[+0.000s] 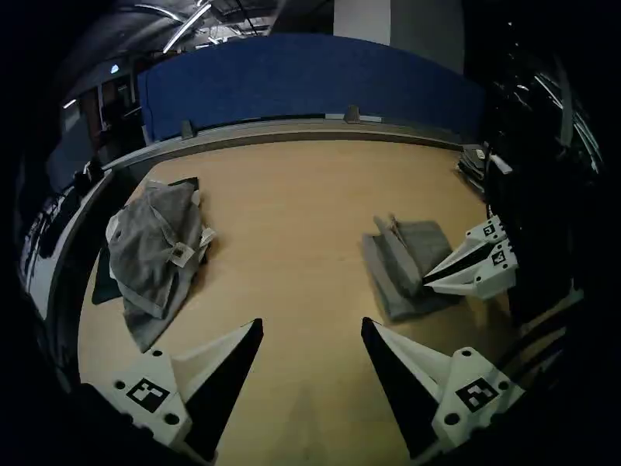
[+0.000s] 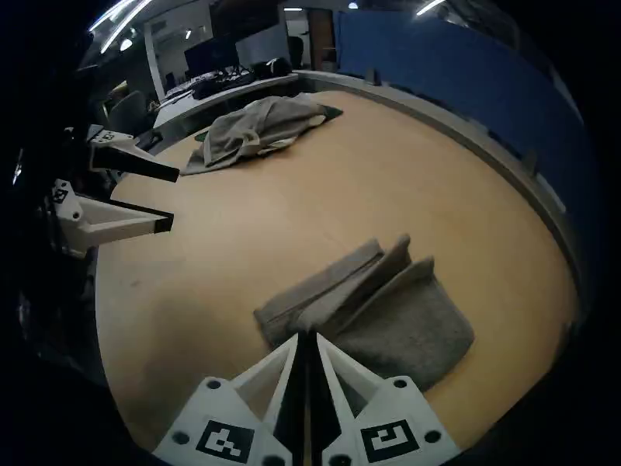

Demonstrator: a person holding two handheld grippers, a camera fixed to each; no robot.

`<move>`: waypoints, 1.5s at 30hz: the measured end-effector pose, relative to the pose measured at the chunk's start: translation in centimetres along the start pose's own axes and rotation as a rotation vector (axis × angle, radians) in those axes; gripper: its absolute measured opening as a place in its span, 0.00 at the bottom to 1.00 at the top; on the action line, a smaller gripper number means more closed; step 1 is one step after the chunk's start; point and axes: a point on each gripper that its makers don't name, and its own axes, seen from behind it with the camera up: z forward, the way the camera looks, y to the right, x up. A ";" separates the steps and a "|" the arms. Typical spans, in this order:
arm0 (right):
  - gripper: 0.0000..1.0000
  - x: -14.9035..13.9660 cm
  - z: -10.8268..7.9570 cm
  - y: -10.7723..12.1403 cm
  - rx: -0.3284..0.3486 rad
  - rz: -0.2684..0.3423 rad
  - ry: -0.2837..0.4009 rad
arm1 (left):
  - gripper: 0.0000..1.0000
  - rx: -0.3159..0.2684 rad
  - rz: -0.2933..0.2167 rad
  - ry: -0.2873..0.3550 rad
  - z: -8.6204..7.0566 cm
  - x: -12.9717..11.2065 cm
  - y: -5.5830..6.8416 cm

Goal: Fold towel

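Here, the folded grey towel (image 2: 372, 311), soft and ridged, lies on the smooth wooden worktop (image 2: 310, 194) at twelve o'clock of the clenched right claw (image 2: 307, 338); the left claw (image 1: 310, 322) gapes, released.

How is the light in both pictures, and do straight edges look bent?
Left gripper view: dim; ceiling light strips glare at top left, and the blue fabric partition bows upward. Right gripper view: the folded grey cloth towel is sharp and evenly lit, while the rim of the light wooden table curves strongly.

towel (image 2: 388, 318) edge behind right gripper (image 2: 307, 340) | dark mat (image 1: 99, 286) mostly under cloth heap (image 1: 151, 241)
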 end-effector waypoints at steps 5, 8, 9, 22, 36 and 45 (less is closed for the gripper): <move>0.01 -0.3 0.5 -0.5 0.003 -0.016 -0.009 | 0.94 -0.003 0.000 -0.001 0.2 -0.3 0.0; 0.01 -0.2 0.5 -0.5 0.002 -0.022 -0.007 | 0.94 -0.005 0.001 -0.001 0.3 -0.3 0.0; 0.01 -0.1 0.4 -0.6 0.003 -0.022 -0.007 | 0.94 -0.005 0.002 -0.001 0.3 -0.3 0.0; 0.12 -0.9 0.2 -0.9 0.020 -0.011 -0.009 | 0.94 -0.007 0.008 -0.002 0.7 0.0 -0.3; 0.96 -1.0 -2.0 0.1 -0.018 0.017 0.057 | 0.94 -0.010 0.014 -0.007 1.3 0.3 0.1; 1.00 -2.4 -4.0 2.6 -0.111 0.071 0.085 | 0.94 -0.014 0.016 -0.002 1.3 0.7 0.5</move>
